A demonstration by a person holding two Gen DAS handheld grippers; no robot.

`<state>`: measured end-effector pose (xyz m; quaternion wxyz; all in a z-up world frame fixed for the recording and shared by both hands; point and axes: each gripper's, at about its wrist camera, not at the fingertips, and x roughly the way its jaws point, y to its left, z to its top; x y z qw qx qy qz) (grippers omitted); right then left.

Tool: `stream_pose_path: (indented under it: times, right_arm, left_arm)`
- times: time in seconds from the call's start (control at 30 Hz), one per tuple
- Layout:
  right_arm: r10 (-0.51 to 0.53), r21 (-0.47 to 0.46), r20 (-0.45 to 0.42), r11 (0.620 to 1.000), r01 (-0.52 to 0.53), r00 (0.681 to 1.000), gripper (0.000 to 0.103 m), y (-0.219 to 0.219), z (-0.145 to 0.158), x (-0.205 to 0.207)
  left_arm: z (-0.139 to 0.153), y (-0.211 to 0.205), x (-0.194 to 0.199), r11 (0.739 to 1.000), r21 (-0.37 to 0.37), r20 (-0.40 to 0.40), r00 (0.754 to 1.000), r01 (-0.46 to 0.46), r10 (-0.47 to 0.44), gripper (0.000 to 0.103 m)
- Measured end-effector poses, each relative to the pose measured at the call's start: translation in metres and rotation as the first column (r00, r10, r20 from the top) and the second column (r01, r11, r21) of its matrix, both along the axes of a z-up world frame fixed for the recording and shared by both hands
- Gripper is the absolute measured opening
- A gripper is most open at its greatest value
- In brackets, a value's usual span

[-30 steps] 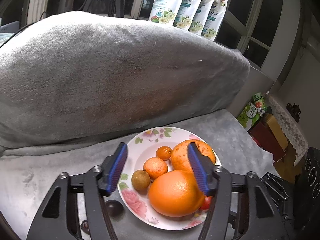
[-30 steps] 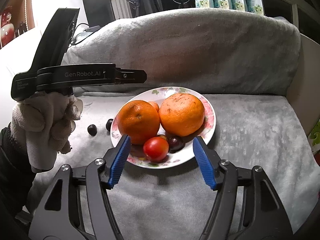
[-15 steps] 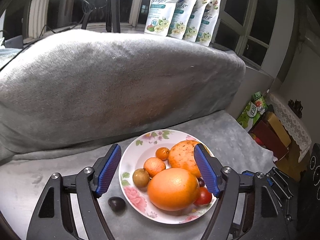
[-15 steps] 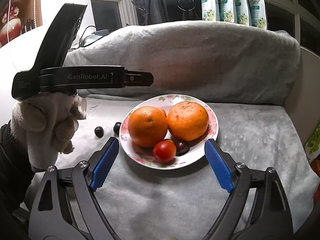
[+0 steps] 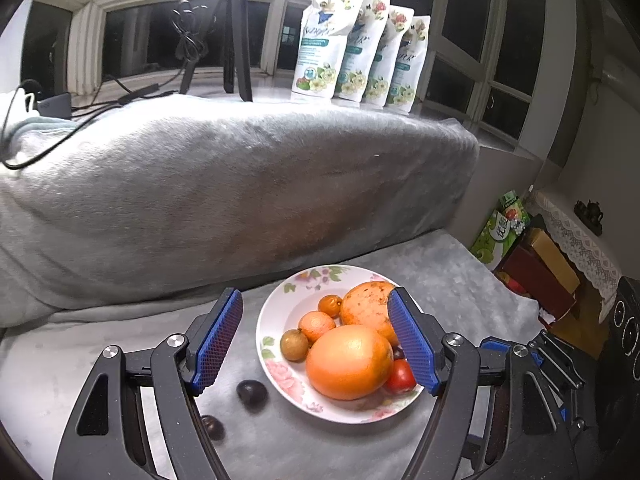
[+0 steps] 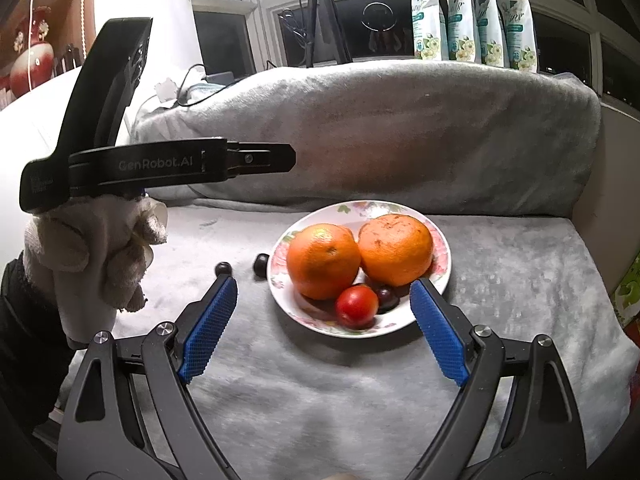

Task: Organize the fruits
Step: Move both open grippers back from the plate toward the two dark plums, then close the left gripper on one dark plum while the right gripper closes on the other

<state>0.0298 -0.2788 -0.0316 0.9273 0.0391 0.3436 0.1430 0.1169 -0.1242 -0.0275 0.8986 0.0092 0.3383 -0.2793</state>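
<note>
A flowered white plate on the grey blanket holds two big oranges, two small tangerines, a brown round fruit, a red tomato and a dark plum. Two dark fruits lie on the blanket left of the plate. My left gripper hangs open above the plate's near left side, holding nothing. My right gripper is wide open in front of the plate, empty, with the tomato just beyond its pads.
A blanket-covered backrest rises behind the plate. Refill pouches and a tripod stand on the window sill. Boxes sit off the right edge. A gloved hand holds the left gripper's black body at the left of the right wrist view.
Both grippers have drawn back and up from the plate. The right jaws have spread much wider and the left jaws a little wider. The fruits have not moved.
</note>
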Motion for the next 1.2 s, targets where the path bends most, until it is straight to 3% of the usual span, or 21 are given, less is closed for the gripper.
stream_pose_path:
  times: [0.3,0.6,0.73,0.87,1.0,1.03,1.07,1.2]
  right_arm:
    - [0.023,0.059,0.024,0.998,-0.024,0.999,0.091,0.014,0.007,-0.009]
    - [0.100,0.015,0.004,0.995,-0.100,0.995,0.091,0.039,0.009,-0.009]
    - [0.190,-0.064,0.002,0.980,-0.189,0.982,0.090,0.052,0.011,-0.006]
    - [0.284,-0.161,0.000,0.946,-0.280,0.959,0.089,0.064,0.015,0.000]
    - [0.394,-0.231,-0.028,0.892,-0.389,0.919,0.081,0.076,0.018,0.006]
    - [0.417,-0.250,-0.036,0.876,-0.412,0.908,0.074,0.079,0.018,0.008]
    - [0.450,-0.276,-0.056,0.851,-0.446,0.891,0.068,0.086,0.016,0.013]
    - [0.545,-0.349,-0.104,0.763,-0.544,0.832,0.066,0.101,0.013,0.022]
  left_arm:
    - [0.002,0.026,-0.009,1.000,-0.005,0.016,0.999,-0.028,0.028,0.075]
    - [-0.005,0.074,-0.010,0.995,-0.007,0.005,0.995,-0.103,0.103,0.075]
    - [-0.013,0.091,-0.012,0.992,0.003,-0.005,0.992,-0.125,0.125,0.075]
    - [-0.026,0.103,-0.016,0.991,0.012,-0.030,0.991,-0.134,0.134,0.075]
    - [-0.038,0.108,-0.019,0.992,0.023,-0.058,0.990,-0.127,0.128,0.075]
    - [-0.041,0.108,-0.020,0.992,0.025,-0.065,0.990,-0.121,0.123,0.075]
    - [-0.045,0.108,-0.022,0.993,0.030,-0.074,0.990,-0.115,0.117,0.075]
    - [-0.058,0.103,-0.026,0.996,0.041,-0.105,0.991,-0.085,0.089,0.071]
